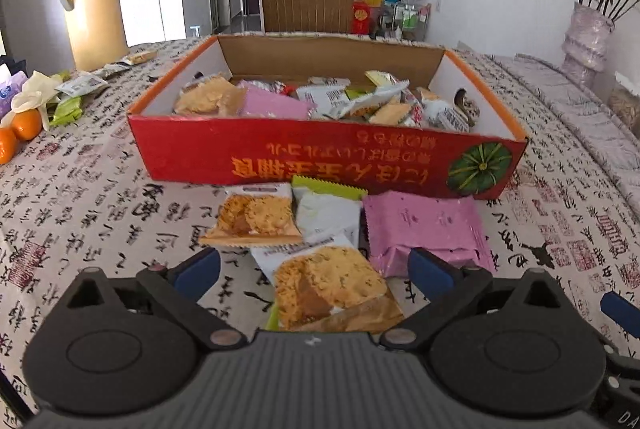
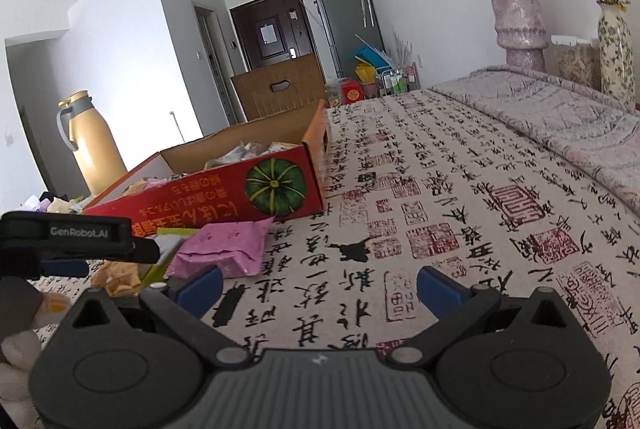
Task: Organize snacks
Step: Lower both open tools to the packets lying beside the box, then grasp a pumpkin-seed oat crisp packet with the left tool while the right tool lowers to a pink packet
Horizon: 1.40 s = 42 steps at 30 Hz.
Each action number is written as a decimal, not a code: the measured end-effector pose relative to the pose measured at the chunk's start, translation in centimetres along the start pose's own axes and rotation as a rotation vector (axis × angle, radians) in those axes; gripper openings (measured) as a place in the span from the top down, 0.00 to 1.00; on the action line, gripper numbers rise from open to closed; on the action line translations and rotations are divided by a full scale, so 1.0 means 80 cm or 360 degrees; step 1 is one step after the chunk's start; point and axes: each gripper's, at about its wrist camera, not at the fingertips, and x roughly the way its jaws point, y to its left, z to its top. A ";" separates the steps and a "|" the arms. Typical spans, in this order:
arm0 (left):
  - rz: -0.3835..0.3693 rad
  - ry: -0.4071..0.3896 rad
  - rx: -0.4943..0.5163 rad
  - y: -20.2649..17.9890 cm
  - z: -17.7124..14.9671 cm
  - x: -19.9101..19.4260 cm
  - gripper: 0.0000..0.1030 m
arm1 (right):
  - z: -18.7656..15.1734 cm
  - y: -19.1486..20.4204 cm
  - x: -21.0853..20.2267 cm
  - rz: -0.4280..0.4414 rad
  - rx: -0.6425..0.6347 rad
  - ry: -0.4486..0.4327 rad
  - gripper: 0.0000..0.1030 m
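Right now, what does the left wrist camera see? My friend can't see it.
The open left tool hovers over loose snack packets lying on a calligraphy-print tablecloth. Behind them sits a red cardboard box already full of snacks, with a yellow thermos at back left.

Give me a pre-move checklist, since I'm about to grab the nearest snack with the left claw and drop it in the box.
1. Left claw open: ok.
2. Nearest snack between its fingers: ok.
3. Snack free of neighbours: not ok, the pink packet lies beside it and another snack overlaps it.
4. Box open on top: ok.
5. Room in box: cannot tell, already quite full.
6. Right claw out of the way, empty: ok.
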 end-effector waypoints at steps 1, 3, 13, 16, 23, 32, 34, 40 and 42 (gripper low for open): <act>-0.0002 0.0009 0.0003 -0.002 -0.001 0.002 0.09 | -0.001 -0.002 0.001 0.0005 0.0005 0.0003 0.00; -0.0009 0.0029 0.0002 -0.004 -0.002 0.004 0.19 | -0.001 -0.004 0.002 0.0017 0.0013 0.0003 0.00; -0.0061 0.0043 -0.0011 0.002 -0.005 0.000 0.49 | -0.002 -0.003 0.001 0.0011 0.0010 0.0003 0.00; -0.0076 0.0022 -0.0009 0.005 -0.006 -0.006 0.49 | -0.002 0.000 0.000 -0.0001 -0.0001 0.0007 0.00; -0.0134 -0.0048 0.0004 0.018 -0.005 -0.026 0.50 | 0.000 0.016 -0.006 -0.0022 -0.0054 0.0007 0.00; -0.0200 -0.0134 -0.0033 0.050 -0.001 -0.046 0.50 | 0.007 0.045 0.003 -0.0044 -0.0141 0.0021 0.00; -0.0206 -0.0153 -0.0048 0.059 0.002 -0.048 0.50 | 0.009 0.053 0.007 -0.0048 -0.0161 0.0025 0.00; -0.0202 -0.0168 -0.0091 0.085 0.007 -0.043 0.50 | 0.019 0.076 0.022 -0.0049 -0.0212 0.0034 0.00; -0.0197 -0.0172 -0.0101 0.093 0.008 -0.040 0.50 | 0.024 0.084 0.028 -0.0048 -0.0228 0.0032 0.00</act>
